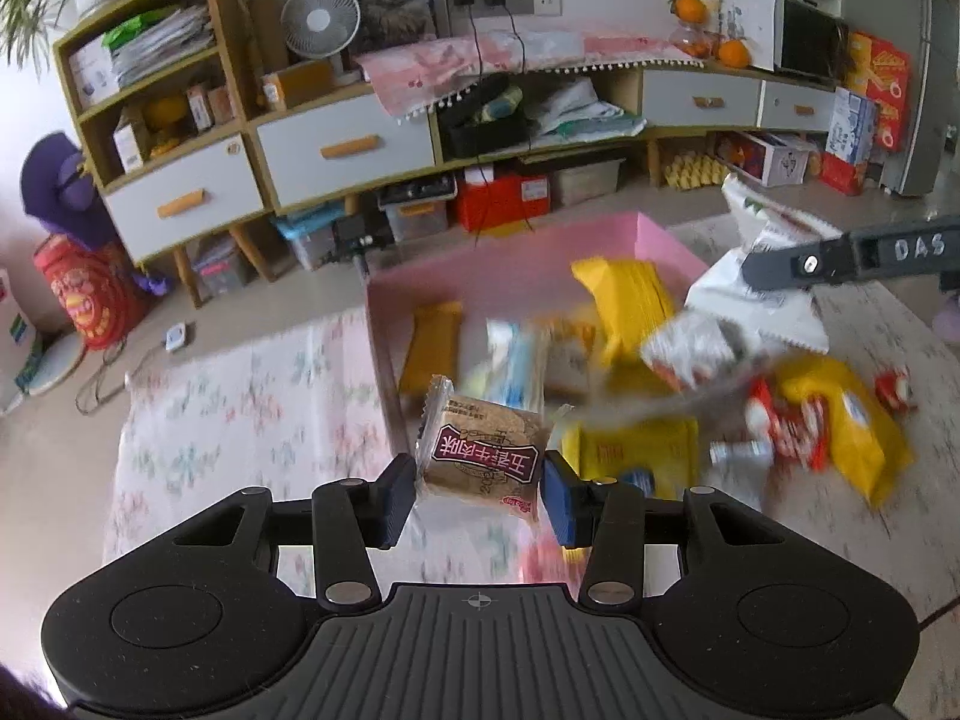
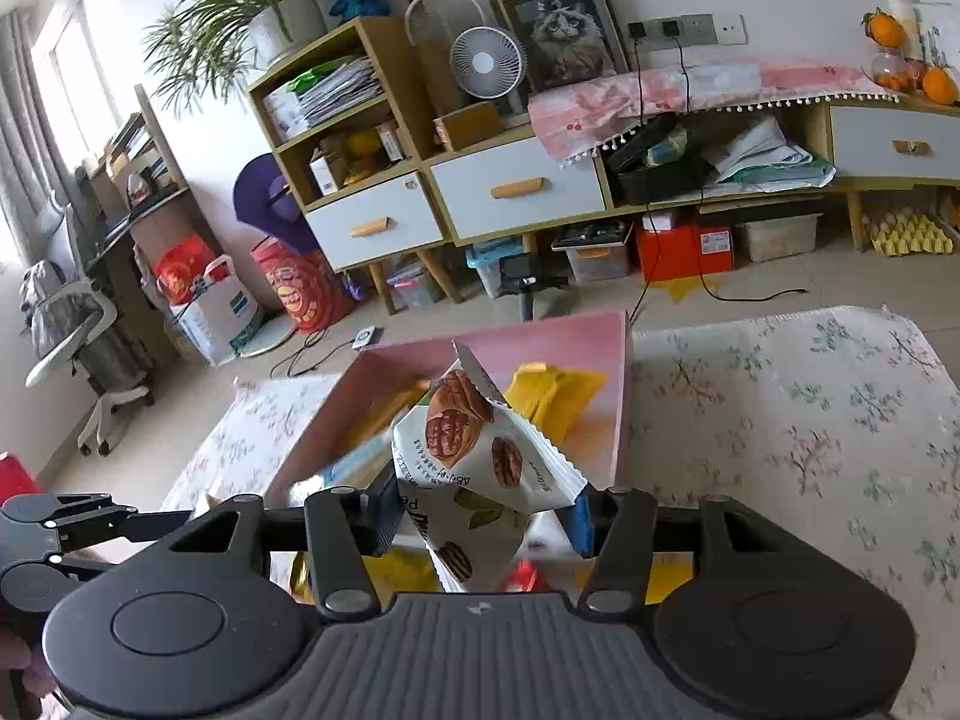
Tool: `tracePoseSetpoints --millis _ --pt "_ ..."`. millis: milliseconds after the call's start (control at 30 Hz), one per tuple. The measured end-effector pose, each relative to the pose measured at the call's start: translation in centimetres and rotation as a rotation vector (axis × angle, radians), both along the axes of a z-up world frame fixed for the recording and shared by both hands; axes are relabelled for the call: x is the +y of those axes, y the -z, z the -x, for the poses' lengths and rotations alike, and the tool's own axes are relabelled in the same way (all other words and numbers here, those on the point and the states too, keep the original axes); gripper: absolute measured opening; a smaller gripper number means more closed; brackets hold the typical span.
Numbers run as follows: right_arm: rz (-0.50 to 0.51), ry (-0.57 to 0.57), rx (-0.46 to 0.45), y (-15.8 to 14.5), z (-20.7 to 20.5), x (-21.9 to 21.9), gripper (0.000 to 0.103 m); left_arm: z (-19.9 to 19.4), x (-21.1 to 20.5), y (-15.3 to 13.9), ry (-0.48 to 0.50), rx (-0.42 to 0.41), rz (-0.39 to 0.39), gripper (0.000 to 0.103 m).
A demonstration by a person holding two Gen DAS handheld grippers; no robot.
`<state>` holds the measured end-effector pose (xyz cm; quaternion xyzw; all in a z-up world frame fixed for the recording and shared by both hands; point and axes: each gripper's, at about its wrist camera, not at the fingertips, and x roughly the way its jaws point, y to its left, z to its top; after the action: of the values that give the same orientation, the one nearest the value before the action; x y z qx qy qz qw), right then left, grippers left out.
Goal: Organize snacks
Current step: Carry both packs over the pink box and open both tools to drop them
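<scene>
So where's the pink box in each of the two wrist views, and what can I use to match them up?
Left wrist: the pink box sits at centre, just beyond the brown snack packet held in the left gripper.
Right wrist: the pink box sits at centre, partly hidden behind the white pecan packet held in the right gripper.
Shared landmark: the small white desk fan on the cabinet behind.
</scene>
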<state>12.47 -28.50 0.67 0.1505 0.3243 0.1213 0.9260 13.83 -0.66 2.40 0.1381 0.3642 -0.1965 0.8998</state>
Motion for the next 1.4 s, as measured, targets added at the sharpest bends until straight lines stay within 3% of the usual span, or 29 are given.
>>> tracePoseSetpoints --millis 367,600,900,1000,1067,1133,1400 --pt "-0.059 0.022 0.042 1.0 -6.8 0.1 0.03 -7.9 -3.8 1.5 -0.032 -0.013 -0.012 0.043" --pt "-0.024 0.015 0.073 2.3 -9.5 1.4 0.03 -10.2 -5.0 3.9 -0.038 -0.023 -0.044 0.043" --pt "0.027 0.009 0.079 2.9 -11.0 2.3 0.031 -11.9 -5.4 5.1 -0.038 -0.01 -0.025 0.044" --pt "0.034 0.009 0.079 2.8 -11.2 2.5 0.033 -11.8 -5.5 5.3 -0.022 -0.009 -0.023 0.053" --pt "0.033 0.01 0.074 2.7 -11.3 2.4 0.036 -11.8 -5.6 5.1 -0.026 -0.024 -0.036 0.068" --pt "0.016 0.012 0.069 2.5 -11.1 2.2 0.047 -11.6 -5.5 4.9 -0.026 -0.025 -0.032 0.075" --pt "0.03 0.023 0.069 1.1 -10.4 2.3 0.058 -10.5 -5.0 3.9 -0.044 0.009 -0.024 0.079"
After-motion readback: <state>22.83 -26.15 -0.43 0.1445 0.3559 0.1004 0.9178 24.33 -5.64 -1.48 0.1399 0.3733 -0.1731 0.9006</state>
